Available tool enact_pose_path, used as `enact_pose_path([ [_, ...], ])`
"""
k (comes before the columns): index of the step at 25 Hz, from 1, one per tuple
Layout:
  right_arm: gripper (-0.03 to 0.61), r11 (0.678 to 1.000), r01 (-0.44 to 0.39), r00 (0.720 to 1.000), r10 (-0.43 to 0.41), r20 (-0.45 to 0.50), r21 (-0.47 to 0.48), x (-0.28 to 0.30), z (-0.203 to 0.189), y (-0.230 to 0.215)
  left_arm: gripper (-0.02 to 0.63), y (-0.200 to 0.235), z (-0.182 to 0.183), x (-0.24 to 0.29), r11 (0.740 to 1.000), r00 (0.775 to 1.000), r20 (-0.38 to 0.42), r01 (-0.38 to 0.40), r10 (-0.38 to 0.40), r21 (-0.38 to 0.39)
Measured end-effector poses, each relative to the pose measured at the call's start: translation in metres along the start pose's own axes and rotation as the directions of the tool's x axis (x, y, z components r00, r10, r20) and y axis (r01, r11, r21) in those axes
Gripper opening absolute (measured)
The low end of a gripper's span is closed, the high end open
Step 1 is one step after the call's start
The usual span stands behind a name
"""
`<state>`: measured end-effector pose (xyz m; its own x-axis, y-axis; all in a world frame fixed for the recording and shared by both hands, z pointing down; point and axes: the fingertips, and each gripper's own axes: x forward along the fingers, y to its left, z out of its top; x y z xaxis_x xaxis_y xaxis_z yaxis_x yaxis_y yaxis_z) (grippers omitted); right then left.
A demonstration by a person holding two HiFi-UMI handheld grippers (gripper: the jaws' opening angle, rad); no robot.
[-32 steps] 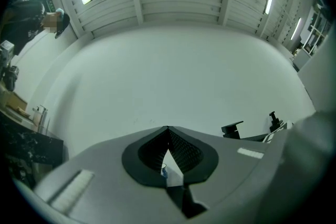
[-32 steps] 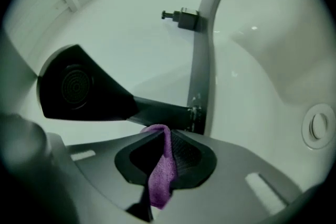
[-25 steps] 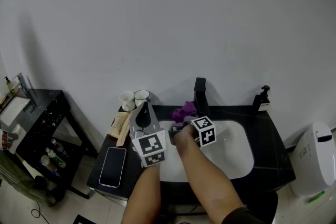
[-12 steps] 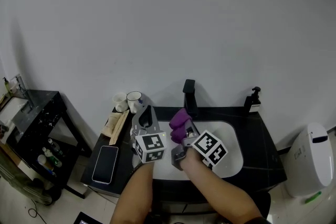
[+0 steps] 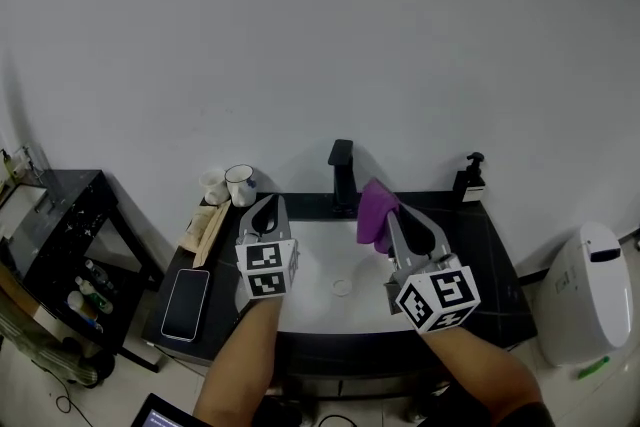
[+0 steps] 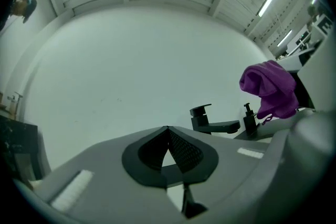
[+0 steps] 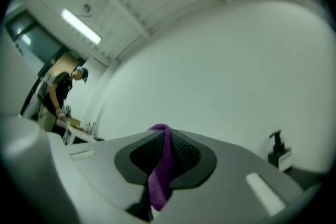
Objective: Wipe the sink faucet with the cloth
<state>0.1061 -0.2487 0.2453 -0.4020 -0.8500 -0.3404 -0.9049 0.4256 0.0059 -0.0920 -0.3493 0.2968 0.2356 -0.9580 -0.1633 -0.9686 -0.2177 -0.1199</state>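
So we can wipe the faucet (image 5: 342,175), our R gripper (image 5: 392,220) pinches the cloth (image 5: 375,213) just right of it; L gripper (image 5: 265,210) sits left, closed, empty.

Sink (image 5: 320,260) basin open in the middle, faucet (image 5: 341,173) upright at its back rim, cloth (image 5: 374,212) hanging just right of it, 2 cups (image 5: 240,183) back left, soap bottle (image 5: 468,179) back right

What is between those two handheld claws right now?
In the head view, only the white sink basin and its drain lie between the left gripper and the right gripper, which pinches the purple cloth.
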Motion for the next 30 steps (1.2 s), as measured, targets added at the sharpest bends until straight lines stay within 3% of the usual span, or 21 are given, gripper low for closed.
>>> enact_pose_path([
  [3, 0.041, 0.982, 0.024, 0.999, -0.027, -0.017, -0.185, 0.012, -0.004, -0.023, 0.017, -0.008, -0.008, 0.004, 1.0, 0.999, -0.025, 0.027, -0.027, -0.004],
  [7, 0.041, 0.971, 0.033, 0.994, -0.056, -0.093, -0.236, 0.038, -0.022, -0.062, 0.017, -0.015, -0.015, 0.009, 0.998, 0.998, -0.041, 0.052, -0.053, -0.023],
  [11, 0.041, 0.951, 0.028, 0.995, -0.055, -0.078, -0.309, 0.056, -0.031, -0.09, 0.017, -0.024, -0.017, 0.015, 0.997, 0.997, -0.03, 0.074, -0.074, -0.005],
  [13, 0.041, 0.954, 0.073, 0.992, -0.1, -0.08, -0.291, 0.058, -0.037, -0.104, 0.017, -0.029, -0.016, 0.018, 0.996, 0.996, -0.019, 0.088, -0.087, 0.014],
  [17, 0.041, 0.981, 0.127, 0.982, -0.145, -0.121, -0.146, 0.049, -0.05, -0.116, 0.017, -0.031, -0.014, 0.015, 0.996, 0.996, -0.015, 0.087, -0.087, 0.016],
  [22, 0.04, 0.973, 0.116, 0.983, -0.141, -0.115, -0.2, 0.039, -0.036, -0.105, 0.017, -0.019, -0.005, 0.009, 0.997, 0.998, 0.01, 0.062, -0.062, -0.038],
  [30, 0.04, 0.968, 0.112, 0.98, -0.145, -0.135, -0.223, 0.028, -0.045, -0.105, 0.017, -0.02, 0.0, 0.004, 0.998, 0.998, 0.019, 0.054, -0.054, -0.009],
])
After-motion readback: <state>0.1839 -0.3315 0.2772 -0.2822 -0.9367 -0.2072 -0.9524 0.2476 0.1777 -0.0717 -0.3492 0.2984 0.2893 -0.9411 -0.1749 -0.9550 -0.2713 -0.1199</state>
